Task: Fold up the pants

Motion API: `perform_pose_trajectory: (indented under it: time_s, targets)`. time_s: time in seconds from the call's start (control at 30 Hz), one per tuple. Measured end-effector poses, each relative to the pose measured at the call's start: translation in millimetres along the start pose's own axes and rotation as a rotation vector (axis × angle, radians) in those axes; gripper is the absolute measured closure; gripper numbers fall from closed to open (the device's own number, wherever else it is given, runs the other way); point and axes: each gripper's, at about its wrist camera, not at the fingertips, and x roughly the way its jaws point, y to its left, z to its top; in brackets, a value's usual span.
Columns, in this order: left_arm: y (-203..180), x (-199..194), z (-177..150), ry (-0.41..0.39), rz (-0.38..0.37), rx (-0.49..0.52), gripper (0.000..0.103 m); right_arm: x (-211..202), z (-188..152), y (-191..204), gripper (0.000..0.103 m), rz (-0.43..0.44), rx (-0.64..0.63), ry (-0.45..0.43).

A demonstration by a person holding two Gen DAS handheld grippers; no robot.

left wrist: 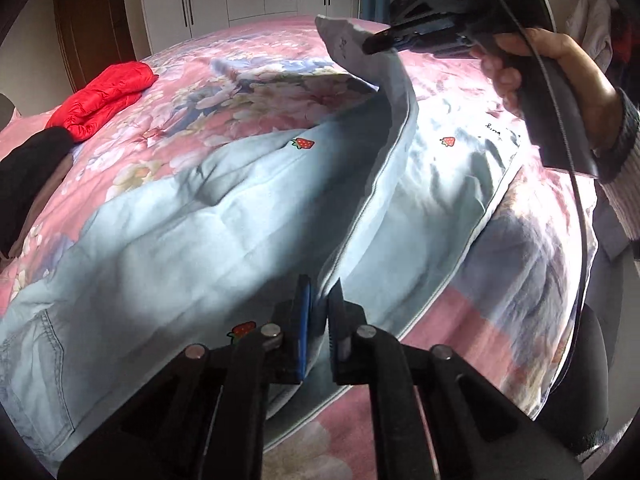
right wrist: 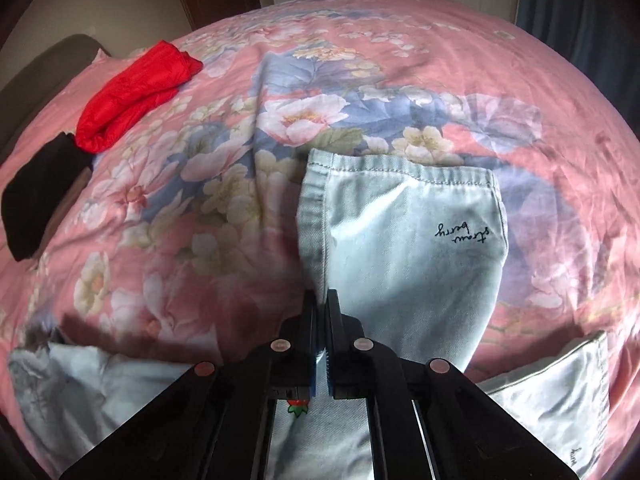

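Floral quilt [right wrist: 360, 60] underlies creased denim pants [left wrist: 180, 220] (strawberry-embroidered), both grippers pinching.

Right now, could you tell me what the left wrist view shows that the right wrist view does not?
Left only: the right gripper seen from outside, pinching a raised pants leg, and the person's right hand. Right only: the "strawberry" lettering near the lifted hem. Both: pale pants, red garment, black garment, floral bedspread; each gripper's own fingers clamp the fabric.

Matt pale denim pants [right wrist: 400, 248], soft floral cotton bedspread [right wrist: 360, 60]
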Motion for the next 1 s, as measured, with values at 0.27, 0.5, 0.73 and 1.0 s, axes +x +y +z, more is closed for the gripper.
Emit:
perform_pose_trajectory:
  time_s: [0.27, 0.5, 0.73, 1.0]
  targets:
    - [-8.0, -3.8, 1.4, 0.019, 0.032, 0.092, 0.095, -131.7, -78.2, -101.3, 0.099, 0.228, 0.340, -0.292]
    - [-6.3, 13.4, -1.7, 0.080, 0.089, 0.113, 0.090, -96.1, -157.7, -166.8, 0.086, 0.257, 0.587, -0.147]
    - [-8.5, 21.6, 0.2, 0.063, 0.114, 0.140, 0.096, -100.7, -143.7, -190.6, 0.063, 0.284, 0.680, -0.229]
    - [8.9, -35.1, 8.9, -0.104, 0.070, 0.045, 0.099, -100.3, -127.8, -205.9, 0.098, 0.270, 0.684, -0.227]
